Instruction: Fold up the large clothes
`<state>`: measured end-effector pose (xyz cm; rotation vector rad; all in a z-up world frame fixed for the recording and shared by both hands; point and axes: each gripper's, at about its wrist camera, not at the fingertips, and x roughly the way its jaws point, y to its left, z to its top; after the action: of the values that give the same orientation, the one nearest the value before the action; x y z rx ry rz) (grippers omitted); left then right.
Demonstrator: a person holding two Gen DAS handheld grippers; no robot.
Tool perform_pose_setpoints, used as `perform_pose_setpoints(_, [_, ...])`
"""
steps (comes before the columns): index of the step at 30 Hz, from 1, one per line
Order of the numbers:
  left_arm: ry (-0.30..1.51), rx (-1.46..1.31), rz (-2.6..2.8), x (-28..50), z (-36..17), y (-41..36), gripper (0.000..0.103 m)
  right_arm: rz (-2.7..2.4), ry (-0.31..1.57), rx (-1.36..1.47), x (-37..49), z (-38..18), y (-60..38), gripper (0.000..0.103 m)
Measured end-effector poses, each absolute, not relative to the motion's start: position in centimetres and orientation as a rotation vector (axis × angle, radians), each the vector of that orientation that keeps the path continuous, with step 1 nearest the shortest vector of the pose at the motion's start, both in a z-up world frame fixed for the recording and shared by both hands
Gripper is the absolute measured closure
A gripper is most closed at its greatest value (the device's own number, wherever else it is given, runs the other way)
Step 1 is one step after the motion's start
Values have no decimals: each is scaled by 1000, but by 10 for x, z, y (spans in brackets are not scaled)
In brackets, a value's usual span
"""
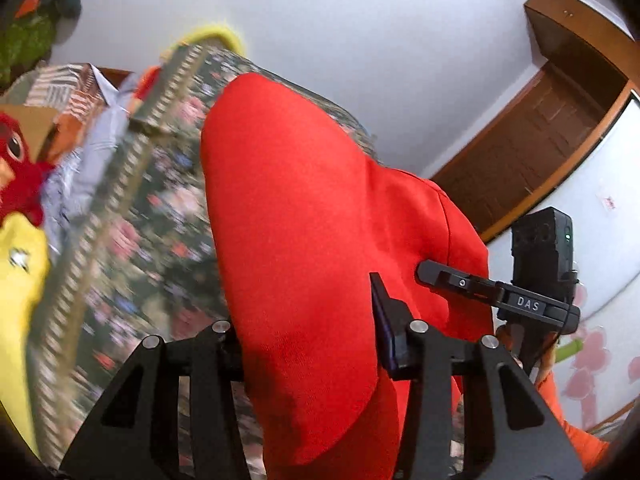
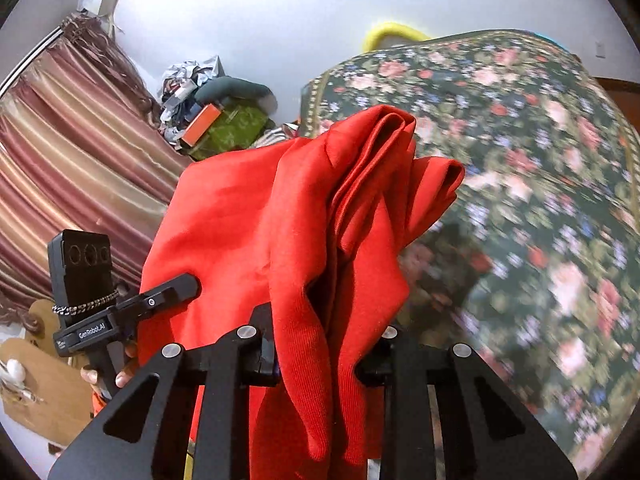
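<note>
— Left gripper [image 1: 308, 344] first: what has it got?

— Its jaws are closed partway on a thick bunch of the red garment [image 1: 304, 208], which fills the middle of the left wrist view and drapes away over the floral bedspread [image 1: 160, 208]. To the right, the other gripper's finger meets the same cloth.

— And the right wrist view?

— Right gripper [image 2: 320, 356] is pinched narrowly on a gathered fold; the garment hangs in soft pleats from the jaws, bedspread on the right, striped curtain [image 2: 80, 152] far left.

— How will it handle?

— Soft, limp and light, I'd judge, sagging between the grips. Holding an edge or corner, not a bunch, should give cleaner folds.
</note>
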<state>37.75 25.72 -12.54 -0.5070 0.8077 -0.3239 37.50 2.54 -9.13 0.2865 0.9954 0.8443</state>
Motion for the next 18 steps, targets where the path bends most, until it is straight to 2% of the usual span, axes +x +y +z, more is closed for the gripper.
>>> perform_pose_setpoints(7, [862, -548, -213, 423, -163, 321, 59, 827, 1023, 272, 407, -128, 89, 81])
perform_pose_setpoints(15, [1043, -443, -7, 474, -257, 346, 59, 734, 1103, 158, 445, -205, 144, 85])
perform_pose_setpoints(17, [1088, -403, 54, 485, -284, 352, 55, 729, 1134, 168, 447, -218, 147, 85])
perform_pose_setpoints(18, [1090, -419, 58, 484, -288, 354, 48, 721, 1145, 180, 448, -223, 145, 85])
